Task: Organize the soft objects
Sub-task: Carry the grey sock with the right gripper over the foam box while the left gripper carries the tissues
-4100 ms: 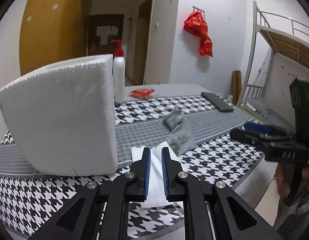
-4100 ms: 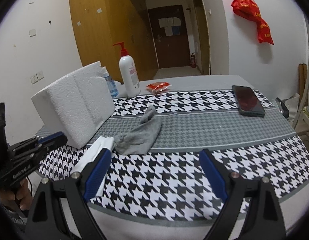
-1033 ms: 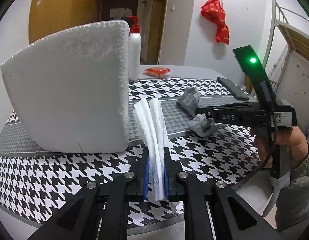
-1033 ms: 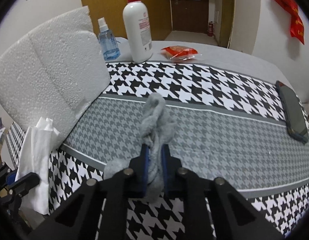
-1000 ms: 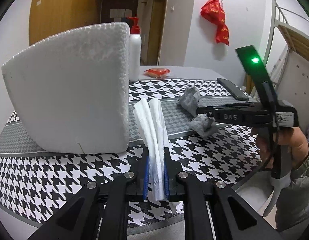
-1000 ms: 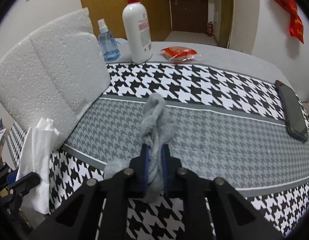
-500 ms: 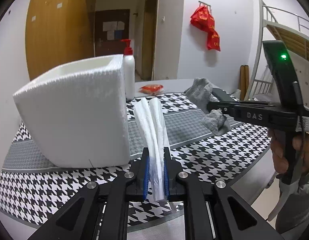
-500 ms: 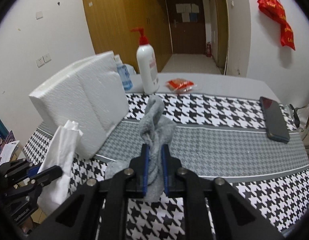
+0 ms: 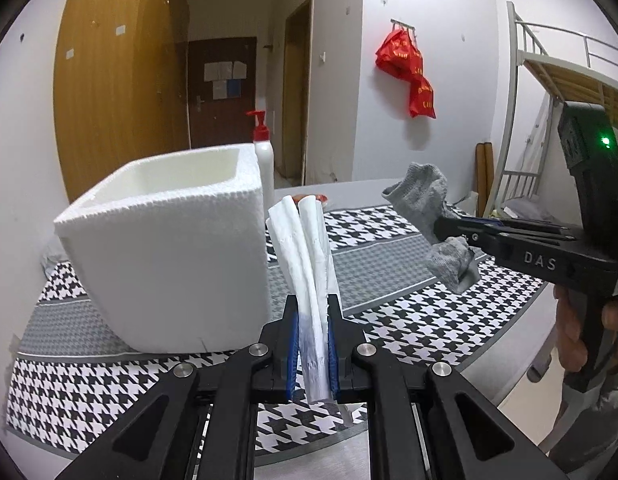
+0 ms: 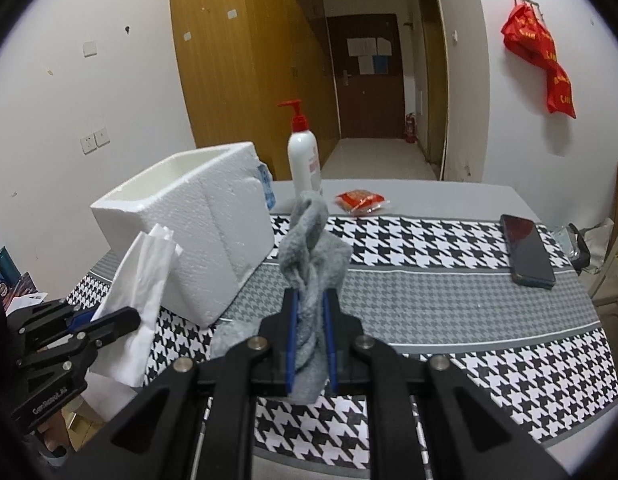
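My left gripper [image 9: 312, 312] is shut on a folded white cloth [image 9: 305, 248] that sticks up between its blue pads, held above the table just right of the white foam box [image 9: 165, 248]. My right gripper [image 10: 310, 304] is shut on a grey sock [image 10: 311, 248], which droops on both sides of the pads. In the left wrist view the right gripper [image 9: 441, 227] holds the grey sock [image 9: 427, 194] in the air over the table's right part. In the right wrist view the left gripper [image 10: 125, 318] with the white cloth [image 10: 143, 280] sits at the left, next to the open-topped foam box [image 10: 197, 224].
A houndstooth cloth covers the table [image 10: 449, 292]. At the back stand a white pump bottle [image 10: 304, 160], a blue spray bottle [image 10: 265, 186] behind the box and a red packet [image 10: 361, 200]. A black phone [image 10: 527, 256] lies at the right. A person's hand [image 9: 581, 328] holds the right gripper.
Both grippers have risen with their loads: the white cloth and the grey sock now hang well above the table. The open top of the foam box has come into view.
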{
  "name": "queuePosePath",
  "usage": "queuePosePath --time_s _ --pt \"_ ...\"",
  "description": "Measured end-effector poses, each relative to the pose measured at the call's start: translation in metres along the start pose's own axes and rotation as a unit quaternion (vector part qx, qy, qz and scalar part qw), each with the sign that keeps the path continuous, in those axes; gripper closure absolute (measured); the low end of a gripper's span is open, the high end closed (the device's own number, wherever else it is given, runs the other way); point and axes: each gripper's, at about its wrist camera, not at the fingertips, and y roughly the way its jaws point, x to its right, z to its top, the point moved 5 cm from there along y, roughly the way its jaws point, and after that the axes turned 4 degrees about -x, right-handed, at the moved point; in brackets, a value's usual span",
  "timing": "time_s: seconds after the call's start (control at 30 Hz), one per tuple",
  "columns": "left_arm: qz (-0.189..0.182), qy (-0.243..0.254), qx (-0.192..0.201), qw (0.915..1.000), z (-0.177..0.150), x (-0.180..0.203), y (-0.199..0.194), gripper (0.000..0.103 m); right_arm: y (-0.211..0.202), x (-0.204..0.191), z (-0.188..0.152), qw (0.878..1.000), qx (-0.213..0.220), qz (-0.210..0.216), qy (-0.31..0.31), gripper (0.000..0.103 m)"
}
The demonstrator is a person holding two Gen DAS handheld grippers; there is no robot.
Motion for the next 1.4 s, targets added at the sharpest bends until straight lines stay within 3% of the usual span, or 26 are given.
queuePosePath --time_s 0.6,1.4 --pt "0.018 -0.002 0.057 0.9982 0.023 -0.020 -0.040 0.090 -0.027 -0.040 0.017 0.998 0.042 0.019 -0.036 0.088" --pt "0.083 -0.039 0.087 0.9920 0.022 -0.078 -0.067 0.090 -0.008 -0.093 0.049 0.993 0.056 0.065 -0.085 0.088"
